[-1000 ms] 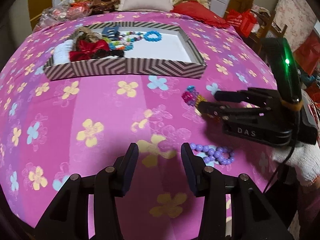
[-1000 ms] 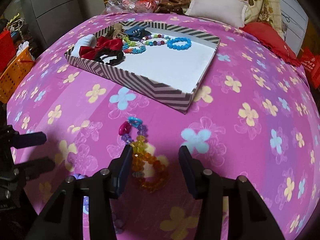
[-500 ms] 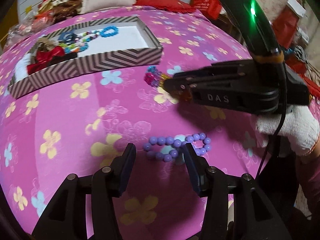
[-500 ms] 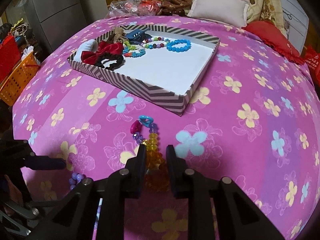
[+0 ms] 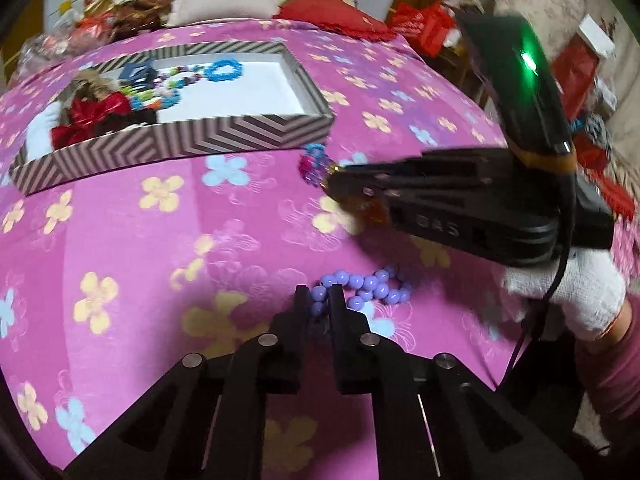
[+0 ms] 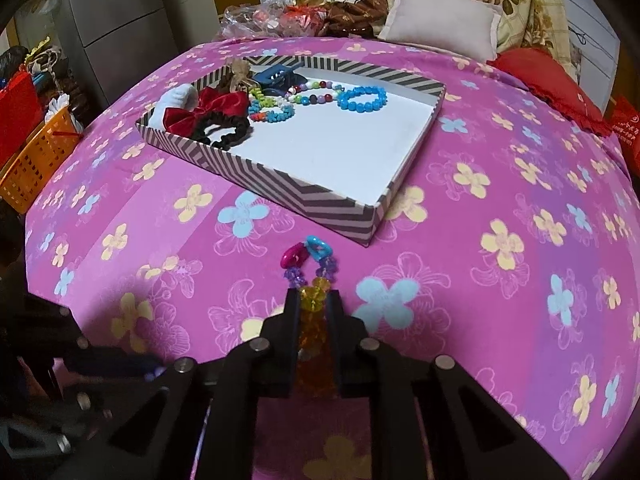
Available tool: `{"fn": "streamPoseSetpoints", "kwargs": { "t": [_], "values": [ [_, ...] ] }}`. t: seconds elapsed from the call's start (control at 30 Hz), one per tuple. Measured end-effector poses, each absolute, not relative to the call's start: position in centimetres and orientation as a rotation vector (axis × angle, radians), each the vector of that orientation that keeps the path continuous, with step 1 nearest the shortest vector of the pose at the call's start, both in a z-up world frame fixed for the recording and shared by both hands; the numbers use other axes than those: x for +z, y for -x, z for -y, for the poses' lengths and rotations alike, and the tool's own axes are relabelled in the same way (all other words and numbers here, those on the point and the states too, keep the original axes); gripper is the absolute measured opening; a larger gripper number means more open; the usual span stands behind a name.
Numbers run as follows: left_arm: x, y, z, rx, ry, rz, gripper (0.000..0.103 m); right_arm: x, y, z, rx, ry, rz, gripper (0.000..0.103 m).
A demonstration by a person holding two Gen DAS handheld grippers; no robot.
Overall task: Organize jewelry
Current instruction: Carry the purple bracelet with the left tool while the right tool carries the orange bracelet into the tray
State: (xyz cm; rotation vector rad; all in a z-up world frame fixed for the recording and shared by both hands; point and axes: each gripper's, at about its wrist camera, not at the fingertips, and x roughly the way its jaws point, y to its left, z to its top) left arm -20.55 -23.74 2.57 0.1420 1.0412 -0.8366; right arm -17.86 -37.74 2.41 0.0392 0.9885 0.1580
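Observation:
My left gripper [image 5: 319, 300] is shut on one end of a purple bead bracelet [image 5: 366, 286] that lies on the pink flowered bedspread. My right gripper [image 6: 313, 300] is shut on an orange, purple, pink and blue bead bracelet [image 6: 310, 264], whose pink and blue end sticks out past the fingertips. In the left wrist view the right gripper [image 5: 334, 184] holds that bracelet [image 5: 314, 166] just in front of the striped tray [image 5: 200, 140]. The tray [image 6: 312, 196] holds a blue bracelet [image 6: 362, 99], other bead bracelets, a red bow and a black scrunchie at its left end.
A white cushion [image 6: 440, 28] and red pillow [image 6: 548, 84] lie behind the tray. An orange basket [image 6: 36, 160] stands off the bed's left side. Piled clutter sits at the bed's far edge. The tray's right half has bare white floor.
Both grippers went from open to shut, the left on the purple bracelet, the right on the multicoloured one. The right gripper and its bracelet have risen slightly toward the tray.

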Motion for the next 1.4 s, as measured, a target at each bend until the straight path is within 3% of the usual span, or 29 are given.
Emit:
{"fn": "streamPoseSetpoints", "kwargs": {
  "t": [1.0,1.4],
  "values": [
    [12.2,13.2,22.5,-0.644,-0.142,-0.832,0.01,12.6,15.0,38.6,0.217,-0.085,-0.809,0.01],
    [13.5,9.9,26.0,-0.671,-0.133,-0.81,0.01,11.4,8.9,39.5,0.245,-0.174,-0.838,0.01]
  ]
}}
